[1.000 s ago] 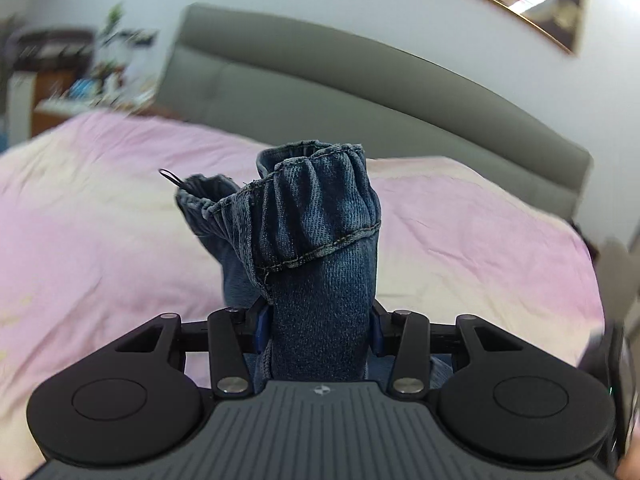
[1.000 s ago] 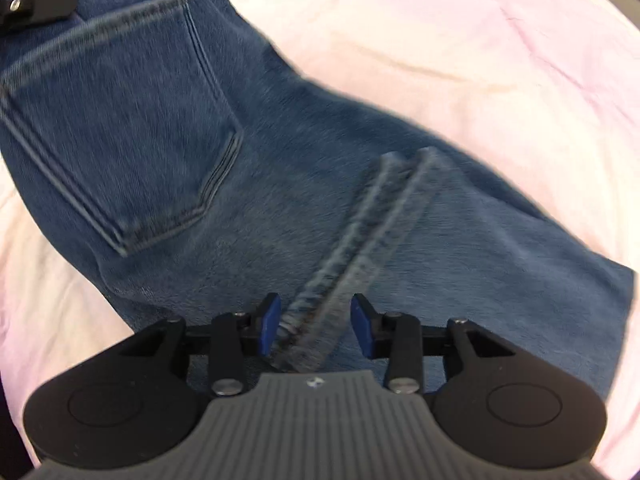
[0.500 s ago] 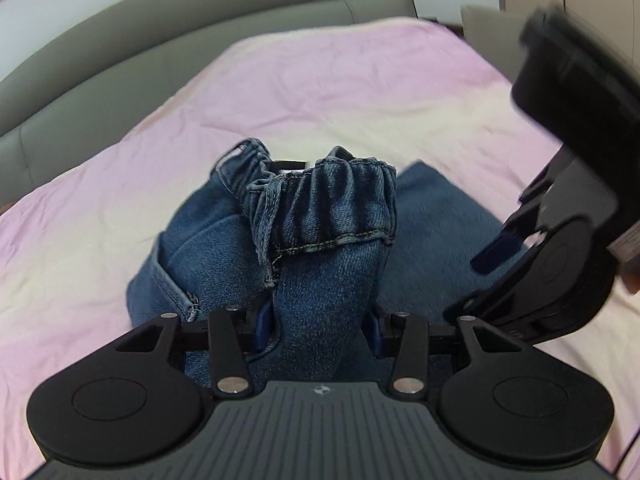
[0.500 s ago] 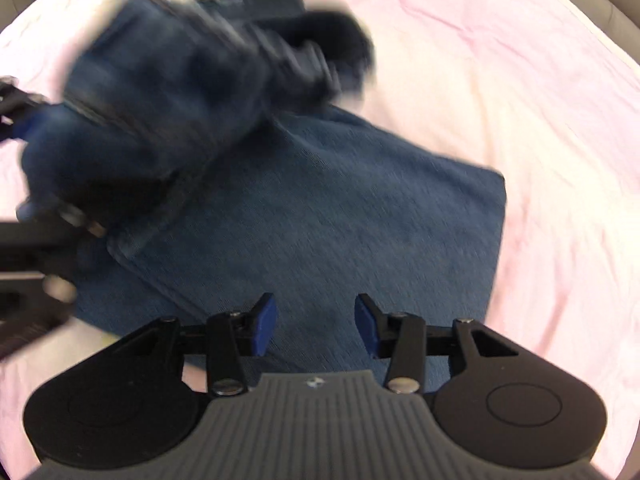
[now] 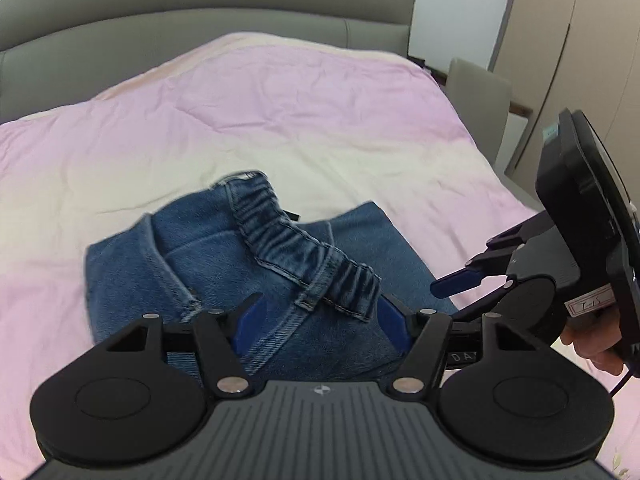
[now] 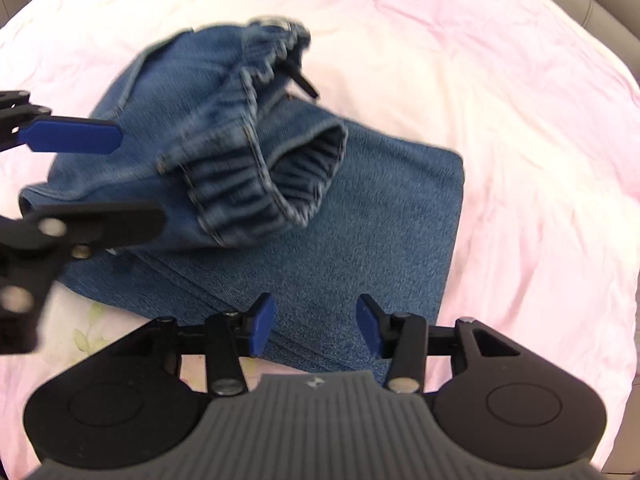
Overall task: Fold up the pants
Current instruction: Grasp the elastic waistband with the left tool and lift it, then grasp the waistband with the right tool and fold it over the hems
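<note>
The blue denim pants (image 5: 224,264) lie folded in a compact stack on the pink bed. The elastic waistband (image 5: 304,256) lies bunched across the top layer; it also shows in the right wrist view (image 6: 256,176). My left gripper (image 5: 320,312) is open, its blue pads either side of the denim just below the waistband, holding nothing. My right gripper (image 6: 314,320) is open and empty over the near edge of the lower folded layer (image 6: 360,248). Each gripper shows in the other's view: the right one (image 5: 560,280) and the left one (image 6: 60,184).
The pink and cream bed cover (image 5: 280,112) spreads all around the pants. A grey padded headboard (image 5: 200,4) runs along the back. A grey chair (image 5: 476,92) and beige wardrobe doors (image 5: 572,40) stand past the bed's right edge.
My left gripper has lowered the waistband end onto the folded pants and opened, letting it go. My right gripper has drawn back from the denim and stays open.
</note>
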A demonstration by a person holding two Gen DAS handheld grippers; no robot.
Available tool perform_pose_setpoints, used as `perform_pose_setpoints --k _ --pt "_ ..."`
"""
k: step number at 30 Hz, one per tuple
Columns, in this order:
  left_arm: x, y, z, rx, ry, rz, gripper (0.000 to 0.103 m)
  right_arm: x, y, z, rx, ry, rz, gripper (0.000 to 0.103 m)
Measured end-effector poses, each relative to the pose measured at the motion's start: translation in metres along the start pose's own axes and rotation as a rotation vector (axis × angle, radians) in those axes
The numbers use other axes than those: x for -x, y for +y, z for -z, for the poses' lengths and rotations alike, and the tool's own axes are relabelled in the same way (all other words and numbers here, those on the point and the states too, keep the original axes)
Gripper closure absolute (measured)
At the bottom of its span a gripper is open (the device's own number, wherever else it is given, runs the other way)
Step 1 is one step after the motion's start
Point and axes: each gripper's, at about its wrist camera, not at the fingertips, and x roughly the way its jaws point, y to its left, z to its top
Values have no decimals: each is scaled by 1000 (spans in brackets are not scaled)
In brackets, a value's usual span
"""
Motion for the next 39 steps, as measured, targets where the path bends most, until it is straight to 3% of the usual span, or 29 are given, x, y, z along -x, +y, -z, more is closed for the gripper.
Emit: perform_pose_setpoints --k 8,15,25,30,35,38,39 --pt "43 58 12 167 -14 -141 31 29 10 -32 -126 -49 -66 33" --pt "44 120 18 266 9 -156 38 23 1 -64 -270 -98 -149 23" --pt "2 145 38 333 82 -103 39 -41 -37 -90 -547 -68 -275 23" --pt "-8 145 39 315 78 -90 40 -53 -46 -99 -603 -80 -294 30" --pt "-18 143 35 307 101 -77 41 -44 -30 -114 -467 -93 -365 41" --pt "-17 140 34 308 105 -89 42 -59 -17 -116 -426 -53 -326 48" --pt "-16 140 35 309 109 -89 42 -64 -15 -114 -436 -46 -312 61"
